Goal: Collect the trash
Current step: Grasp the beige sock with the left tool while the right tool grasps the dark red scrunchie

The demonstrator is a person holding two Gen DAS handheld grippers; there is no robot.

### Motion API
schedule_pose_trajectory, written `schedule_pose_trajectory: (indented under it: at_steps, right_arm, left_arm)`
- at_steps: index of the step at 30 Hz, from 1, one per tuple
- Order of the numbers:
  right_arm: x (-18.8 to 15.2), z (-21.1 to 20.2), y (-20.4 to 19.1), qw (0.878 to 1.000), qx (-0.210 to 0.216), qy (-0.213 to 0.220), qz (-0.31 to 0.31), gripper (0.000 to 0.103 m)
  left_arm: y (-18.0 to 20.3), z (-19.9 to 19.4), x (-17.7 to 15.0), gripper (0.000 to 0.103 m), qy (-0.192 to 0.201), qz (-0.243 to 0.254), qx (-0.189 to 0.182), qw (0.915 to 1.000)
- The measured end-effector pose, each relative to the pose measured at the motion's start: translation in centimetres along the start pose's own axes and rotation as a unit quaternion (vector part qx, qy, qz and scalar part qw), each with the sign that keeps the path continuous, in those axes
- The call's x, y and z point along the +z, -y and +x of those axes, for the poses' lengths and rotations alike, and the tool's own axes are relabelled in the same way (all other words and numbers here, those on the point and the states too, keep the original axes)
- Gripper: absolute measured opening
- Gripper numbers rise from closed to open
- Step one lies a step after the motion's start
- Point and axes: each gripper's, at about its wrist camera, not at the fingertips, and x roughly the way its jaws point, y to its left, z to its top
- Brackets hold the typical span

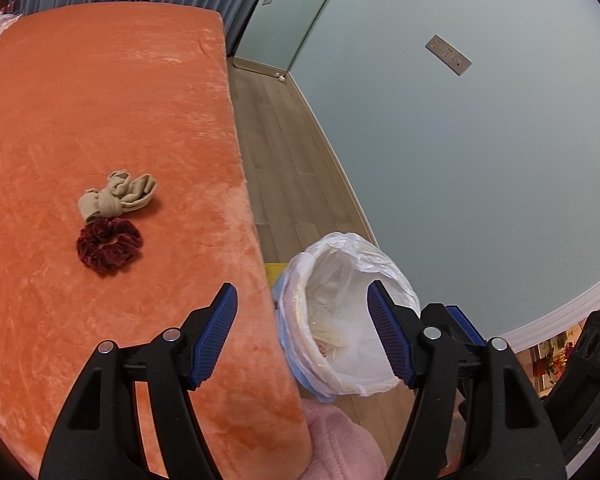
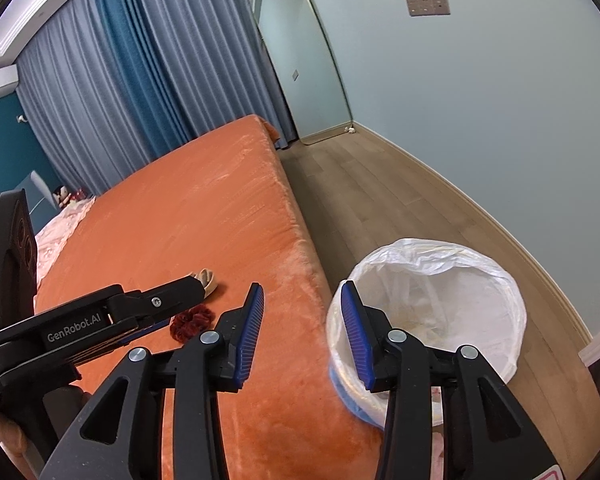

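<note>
Trash bin, round and lined with a crinkled translucent plastic bag, stands on the wood-plank floor against the bed's edge, lower centre of the left wrist view. On the plush orange bed cover, left of centre, a knotted beige sock touches a dark red velvet scrunchie. Left gripper: ribbed blue pads wide apart, nothing between them. Right gripper: jaws partly open, empty, straddling bed edge and bin rim.

"GenRobot.AI" on left tongs (white print)
</note>
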Motion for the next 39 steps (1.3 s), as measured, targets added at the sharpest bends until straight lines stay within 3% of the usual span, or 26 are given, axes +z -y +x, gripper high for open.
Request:
schedule_pose_trajectory:
  at_steps: [11,21,35,39]
  right_arm:
    - [-2.4,5.1,-6.3,0.997,0.028,-0.054,-0.043,0.045]
    - [-4.8,13.0,-12.1,0.989,0.049,-0.117,-0.076,0.045]
    - [-6.7,23.5,-15.0,0.979,0.057,-0.181,-0.067,0.045]
    - [-7.0,25.4,-15.2,0.978,0.061,-0.192,-0.060,0.045]
  left_arm:
    - [-8.4,-0.6,0.9,0.064,0.012,-0.041,0.053,0.9976]
    - [-16.4,1.9,2.9,0.064,-0.012,-0.070,0.105,0.9920]
    - [-22.3,9.0,6.5,0.063,-0.049,-0.090,0.112,0.9884]
    - [-22.9,10.3,6.8,0.054,-0.055,-0.095,0.103,0.9886]
